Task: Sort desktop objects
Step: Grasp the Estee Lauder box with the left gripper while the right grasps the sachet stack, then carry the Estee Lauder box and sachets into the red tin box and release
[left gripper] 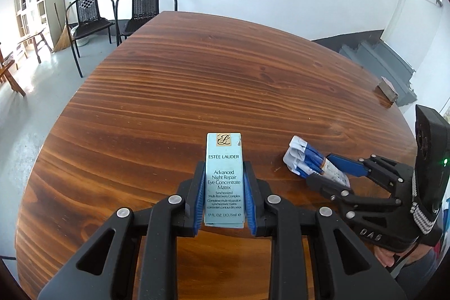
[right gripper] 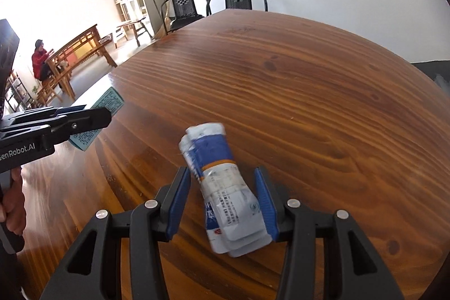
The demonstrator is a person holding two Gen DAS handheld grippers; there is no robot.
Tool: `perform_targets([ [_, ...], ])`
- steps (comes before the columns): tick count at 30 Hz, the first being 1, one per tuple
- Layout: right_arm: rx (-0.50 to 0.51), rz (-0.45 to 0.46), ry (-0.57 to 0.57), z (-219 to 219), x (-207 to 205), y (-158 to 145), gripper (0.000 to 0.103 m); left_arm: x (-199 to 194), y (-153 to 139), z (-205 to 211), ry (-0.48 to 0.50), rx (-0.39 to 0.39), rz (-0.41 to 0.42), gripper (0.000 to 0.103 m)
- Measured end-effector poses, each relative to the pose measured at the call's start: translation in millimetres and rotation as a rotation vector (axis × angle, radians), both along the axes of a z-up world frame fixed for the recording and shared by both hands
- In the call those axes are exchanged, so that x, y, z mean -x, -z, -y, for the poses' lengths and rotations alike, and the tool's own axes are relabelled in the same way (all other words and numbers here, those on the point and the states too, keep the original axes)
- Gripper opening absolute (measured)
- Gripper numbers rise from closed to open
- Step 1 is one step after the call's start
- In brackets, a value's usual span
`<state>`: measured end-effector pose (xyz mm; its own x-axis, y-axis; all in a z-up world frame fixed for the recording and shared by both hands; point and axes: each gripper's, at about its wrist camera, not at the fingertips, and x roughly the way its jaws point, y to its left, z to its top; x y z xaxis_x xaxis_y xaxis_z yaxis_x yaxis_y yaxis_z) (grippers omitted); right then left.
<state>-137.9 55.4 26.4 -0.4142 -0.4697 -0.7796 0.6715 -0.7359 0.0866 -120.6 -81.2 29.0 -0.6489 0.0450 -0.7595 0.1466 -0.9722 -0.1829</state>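
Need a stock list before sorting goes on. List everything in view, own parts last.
Pale blue cardboard cosmetics box: one, clamped between left gripper's fingers.
Blue-and-white bundle of sachets: one, between right gripper's fingers, against the right one; gap beside the left.
Small brownish block: one, table's far right edge.
Brown wooden table: one, beneath everything.
Black metal chairs: two, beyond the table's far end.
Wooden benches: several, background left.
Seated person in red: one, at the benches.
Left gripper: one, black, blue pads.
Right gripper: one, black, blue pads.
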Motion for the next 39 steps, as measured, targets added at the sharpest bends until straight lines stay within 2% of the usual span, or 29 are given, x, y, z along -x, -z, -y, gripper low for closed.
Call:
perform_targets([
  [5,-0.046,-0.023,-0.013,10.3,-9.3,6.1,0.051,-1.5,-0.7,-7.1,0.012,0.003,-0.004,0.026],
  [6,-0.042,-0.021,-0.011,10.3,-10.8,5.7,0.049,-2.0,-1.0,-7.4,0.013,0.003,-0.005,0.026],
  [7,-0.042,-0.022,-0.006,11.1,-11.7,5.9,0.042,-2.1,-1.2,-7.8,0.014,0.003,-0.006,0.026],
  [11,-0.04,-0.029,0.019,11.9,-17.2,6.2,0.039,-2.5,-2.2,-6.8,0.007,0.0,-0.009,0.026],
  [15,-0.004,0.0,0.033,7.9,-20.4,3.2,0.035,-5.7,-6.2,-3.2,-0.001,-0.006,-0.019,0.026],
  [22,0.093,0.035,0.046,-11.9,-45.7,-9.7,0.035,-11.6,-11.8,-9.6,0.016,-0.014,-0.038,0.026],
  [31,0.176,0.043,0.177,-75.1,-86.6,-24.3,0.035,-19.4,-18.4,-44.7,0.111,-0.001,-0.059,0.026],
  [39,0.283,0.006,0.377,-164.4,-130.6,-38.3,0.035,-34.2,-26.0,-94.6,0.222,0.002,-0.081,0.026],
])
